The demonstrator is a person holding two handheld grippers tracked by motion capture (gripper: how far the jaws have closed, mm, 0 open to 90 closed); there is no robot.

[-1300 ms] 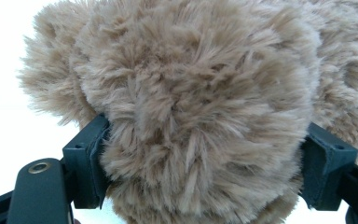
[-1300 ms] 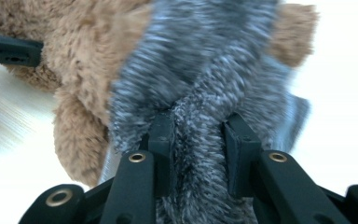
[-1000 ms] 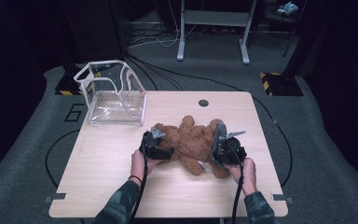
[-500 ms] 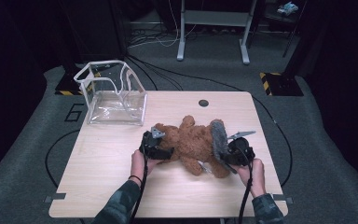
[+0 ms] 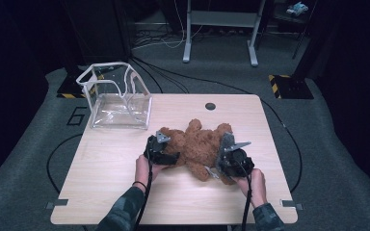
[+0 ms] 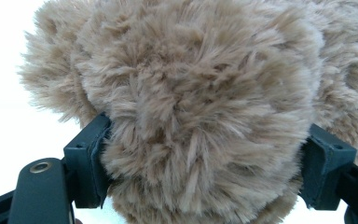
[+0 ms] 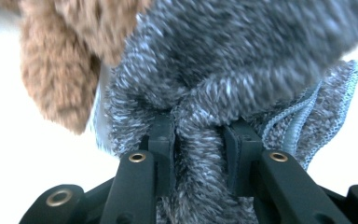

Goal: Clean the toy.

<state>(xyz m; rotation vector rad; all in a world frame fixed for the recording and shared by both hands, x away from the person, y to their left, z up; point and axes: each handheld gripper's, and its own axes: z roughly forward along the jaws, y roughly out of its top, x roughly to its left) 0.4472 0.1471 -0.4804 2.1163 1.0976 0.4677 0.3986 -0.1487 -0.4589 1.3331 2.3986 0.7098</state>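
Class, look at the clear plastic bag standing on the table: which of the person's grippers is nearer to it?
Left. The left gripper grips the teddy bear just below the clear bag; the right gripper pinches the grey cloth across the bear.

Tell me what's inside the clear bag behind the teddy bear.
Nothing shows inside the clear bag; its open top and see-through walls reveal only crinkled plastic at the bottom. The teddy bear lies on the table outside it.
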